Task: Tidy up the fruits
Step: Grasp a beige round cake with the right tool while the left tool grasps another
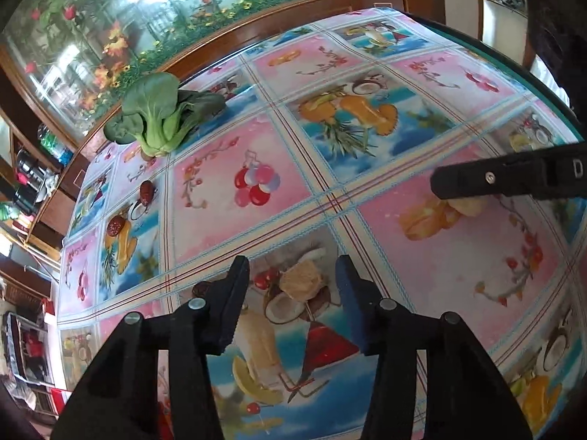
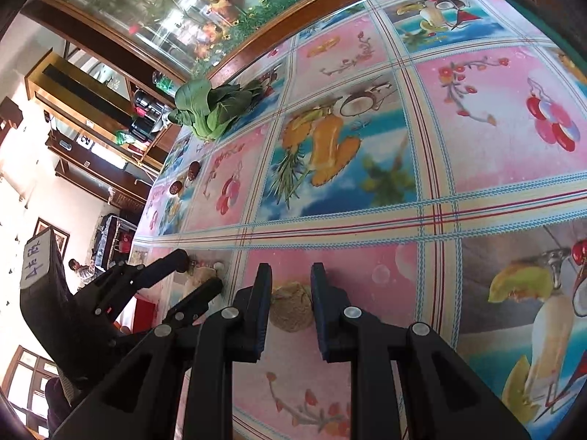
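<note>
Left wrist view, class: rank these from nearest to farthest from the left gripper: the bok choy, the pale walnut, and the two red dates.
1. Pale walnut, between the left gripper's fingers.
2. Two red dates, far left; the lower one nearer.
3. Bok choy, at the table's back edge.

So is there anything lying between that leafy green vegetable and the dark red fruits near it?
No. Only bare printed tablecloth separates the leafy green from the nearer dark red fruit. Both wrist views show this.
</note>
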Motion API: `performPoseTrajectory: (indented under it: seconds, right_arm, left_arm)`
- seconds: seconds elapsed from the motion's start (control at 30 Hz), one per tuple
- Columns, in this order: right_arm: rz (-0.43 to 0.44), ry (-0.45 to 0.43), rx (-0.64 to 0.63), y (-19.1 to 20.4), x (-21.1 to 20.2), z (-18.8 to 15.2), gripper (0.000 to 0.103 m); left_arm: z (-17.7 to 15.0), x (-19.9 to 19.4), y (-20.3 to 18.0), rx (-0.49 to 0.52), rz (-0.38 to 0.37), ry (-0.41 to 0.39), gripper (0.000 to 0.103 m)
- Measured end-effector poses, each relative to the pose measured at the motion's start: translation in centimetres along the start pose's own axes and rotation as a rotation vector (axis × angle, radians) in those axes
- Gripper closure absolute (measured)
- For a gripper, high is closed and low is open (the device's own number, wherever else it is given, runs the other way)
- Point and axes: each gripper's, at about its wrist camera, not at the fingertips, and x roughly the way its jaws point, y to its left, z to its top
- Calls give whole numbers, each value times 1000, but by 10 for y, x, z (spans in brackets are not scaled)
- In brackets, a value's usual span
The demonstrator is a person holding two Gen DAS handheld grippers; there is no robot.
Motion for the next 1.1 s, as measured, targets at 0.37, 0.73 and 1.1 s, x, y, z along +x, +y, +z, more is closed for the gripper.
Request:
performPoseTrajectory:
  seconds: [0.37,0.73,1.1]
  right_arm:
    - [-60,39,-44,7,-1,0,82]
    - [-126,64,-77,14,-14,-5,48]
    - [-202,78,-192,31,-5,-13,52]
  left_arm:
    - [-7,0,8,-35,-48,-44,39]
    - [-8,-3,4,-5,-139,-42,53]
    - [-11,-6,1,-1,-168,-39,68]
